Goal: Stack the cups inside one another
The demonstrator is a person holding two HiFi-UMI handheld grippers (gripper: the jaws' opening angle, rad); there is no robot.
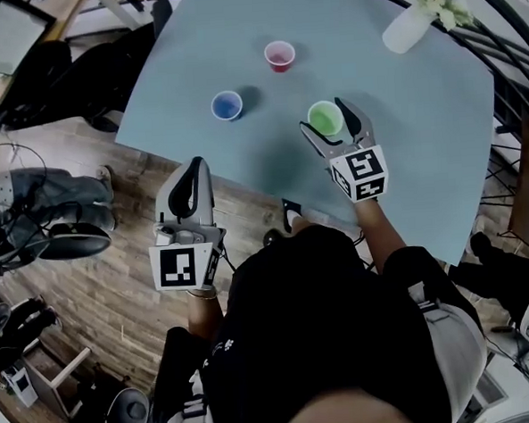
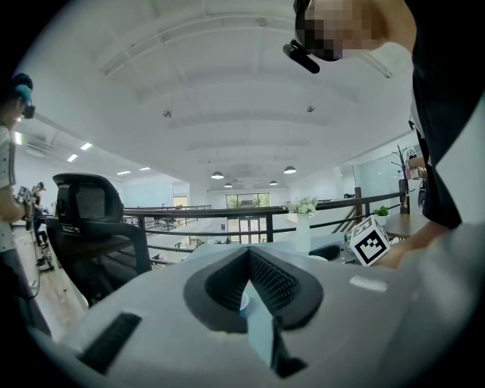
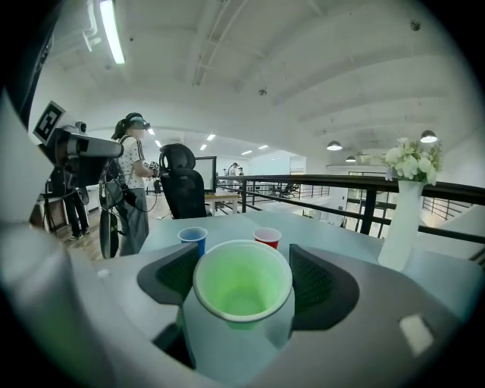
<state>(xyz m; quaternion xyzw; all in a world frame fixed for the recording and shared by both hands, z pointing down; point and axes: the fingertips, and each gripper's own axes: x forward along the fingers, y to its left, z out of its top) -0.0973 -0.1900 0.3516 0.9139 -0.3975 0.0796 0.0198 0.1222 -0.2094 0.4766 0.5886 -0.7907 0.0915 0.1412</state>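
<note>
Three small cups stand on the pale blue table (image 1: 422,161): a red cup (image 1: 279,55) at the back, a blue cup (image 1: 227,105) left of centre and a green cup (image 1: 325,118) nearer me. My right gripper (image 1: 323,117) has a finger on each side of the green cup (image 3: 242,284) and is shut on it. From the right gripper view the blue cup (image 3: 192,236) and red cup (image 3: 267,237) stand just beyond. My left gripper (image 1: 195,167) hovers at the table's near left edge, shut with nothing held. A sliver of the blue cup (image 2: 242,303) shows beyond the left gripper (image 2: 247,261).
A white vase of flowers (image 1: 410,27) stands at the table's back right, close to a black railing (image 1: 494,22). Wooden floor, an office chair (image 3: 182,186) and a standing person (image 3: 132,182) lie to the table's left.
</note>
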